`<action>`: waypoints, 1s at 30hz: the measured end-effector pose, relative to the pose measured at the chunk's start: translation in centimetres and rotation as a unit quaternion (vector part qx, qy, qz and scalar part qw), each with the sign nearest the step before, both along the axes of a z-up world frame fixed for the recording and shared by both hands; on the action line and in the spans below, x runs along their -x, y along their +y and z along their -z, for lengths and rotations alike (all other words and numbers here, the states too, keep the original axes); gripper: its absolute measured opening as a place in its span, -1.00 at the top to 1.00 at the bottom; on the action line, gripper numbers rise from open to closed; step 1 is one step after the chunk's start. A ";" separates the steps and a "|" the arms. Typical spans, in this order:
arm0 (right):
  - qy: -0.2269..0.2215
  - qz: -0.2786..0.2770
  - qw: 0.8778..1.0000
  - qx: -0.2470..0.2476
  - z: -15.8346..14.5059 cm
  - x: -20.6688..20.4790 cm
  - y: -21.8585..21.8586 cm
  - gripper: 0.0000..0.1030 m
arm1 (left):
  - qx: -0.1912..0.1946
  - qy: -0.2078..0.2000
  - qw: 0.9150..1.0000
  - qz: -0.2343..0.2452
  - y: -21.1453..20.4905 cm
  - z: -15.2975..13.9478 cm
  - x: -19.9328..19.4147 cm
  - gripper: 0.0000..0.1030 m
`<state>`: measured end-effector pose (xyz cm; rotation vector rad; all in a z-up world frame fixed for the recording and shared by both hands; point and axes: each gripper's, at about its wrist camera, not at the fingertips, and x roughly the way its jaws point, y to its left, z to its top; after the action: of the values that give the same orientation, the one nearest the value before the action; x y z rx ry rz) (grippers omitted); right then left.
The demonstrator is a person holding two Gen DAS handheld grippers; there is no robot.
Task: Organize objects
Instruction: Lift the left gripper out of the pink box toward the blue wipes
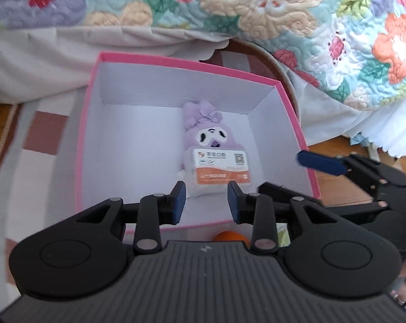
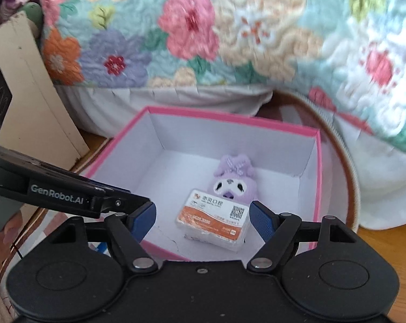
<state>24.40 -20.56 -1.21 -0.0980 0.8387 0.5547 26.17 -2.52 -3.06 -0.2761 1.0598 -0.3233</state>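
Pink box point(image 1: 291, 113), left claw point(image 1: 207, 202) slightly open, right claw point(image 2: 203, 219) wide, both empty

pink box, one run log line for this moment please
pink box: open top | inside: purple plush toy, card pack leaning on it | left claw: open, empty | right claw: open, empty

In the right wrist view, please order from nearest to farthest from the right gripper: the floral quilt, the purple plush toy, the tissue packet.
From the right gripper:
1. Tissue packet, between its fingers, on the box floor.
2. Purple plush toy, just behind the packet.
3. Floral quilt, beyond the pink box.
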 end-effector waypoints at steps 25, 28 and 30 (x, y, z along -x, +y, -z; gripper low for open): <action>-0.025 -0.030 0.999 0.032 -10.1 10.1 -0.6 -0.89 | -0.037 -0.045 0.997 0.059 2.7 -11.4 10.4 -0.53; -0.032 -0.024 0.998 0.039 -10.4 11.2 -0.7 -0.94 | -0.043 -0.056 0.996 0.063 2.8 -11.9 11.8 -0.55; -0.033 -0.018 0.999 0.037 -10.5 11.8 -0.9 -0.94 | -0.051 -0.059 0.995 0.065 2.8 -11.8 12.5 -0.63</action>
<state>12.61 -21.42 9.30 -0.1997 0.7942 0.5520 13.65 0.27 8.76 -0.0965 0.9763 -0.3959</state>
